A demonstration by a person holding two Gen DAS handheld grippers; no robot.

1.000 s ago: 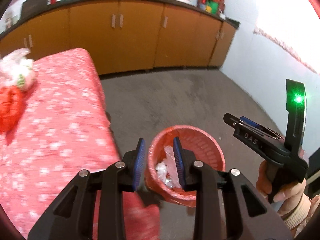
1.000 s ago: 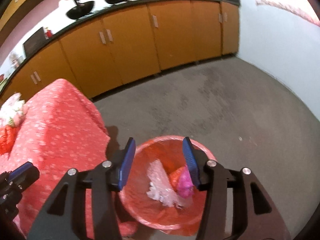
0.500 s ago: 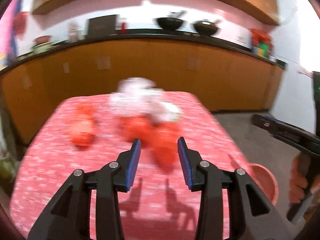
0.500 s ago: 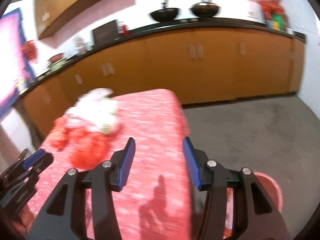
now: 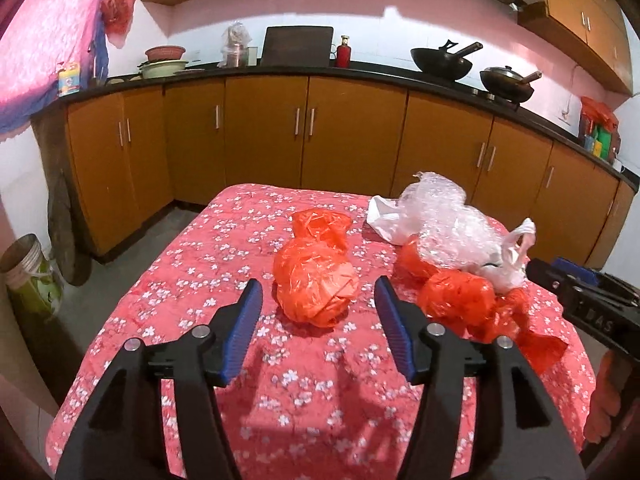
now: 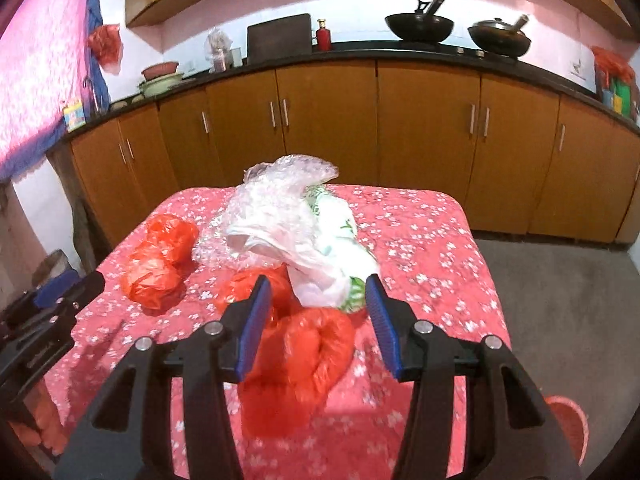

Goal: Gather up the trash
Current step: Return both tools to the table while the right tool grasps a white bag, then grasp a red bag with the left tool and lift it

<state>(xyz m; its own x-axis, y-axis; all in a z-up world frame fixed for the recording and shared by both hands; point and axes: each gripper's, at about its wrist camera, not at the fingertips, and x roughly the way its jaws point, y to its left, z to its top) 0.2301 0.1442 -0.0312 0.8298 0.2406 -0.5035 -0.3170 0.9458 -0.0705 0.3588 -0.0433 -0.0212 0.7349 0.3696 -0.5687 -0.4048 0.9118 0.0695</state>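
Crumpled trash lies on a table with a red flowered cloth (image 5: 224,264). My left gripper (image 5: 318,304) is open and empty, its jaws framing an orange plastic bag (image 5: 316,276) just ahead. My right gripper (image 6: 316,304) is open and empty, over a second orange bag (image 6: 304,352) in front of a heap of clear bubble wrap (image 6: 280,196) and a white plastic bag (image 6: 324,264). That heap also shows in the left wrist view (image 5: 444,220). The red trash bin (image 6: 568,428) peeks out at the table's right.
Brown kitchen cabinets (image 5: 312,140) with a dark counter run behind the table, with woks (image 5: 440,60) on top. A green-and-metal container (image 5: 28,276) stands on the floor at left. Grey floor (image 6: 560,300) lies right of the table.
Both grippers swung from above the red bin to face the table, and have come closer to the bags. Both stayed open and empty.
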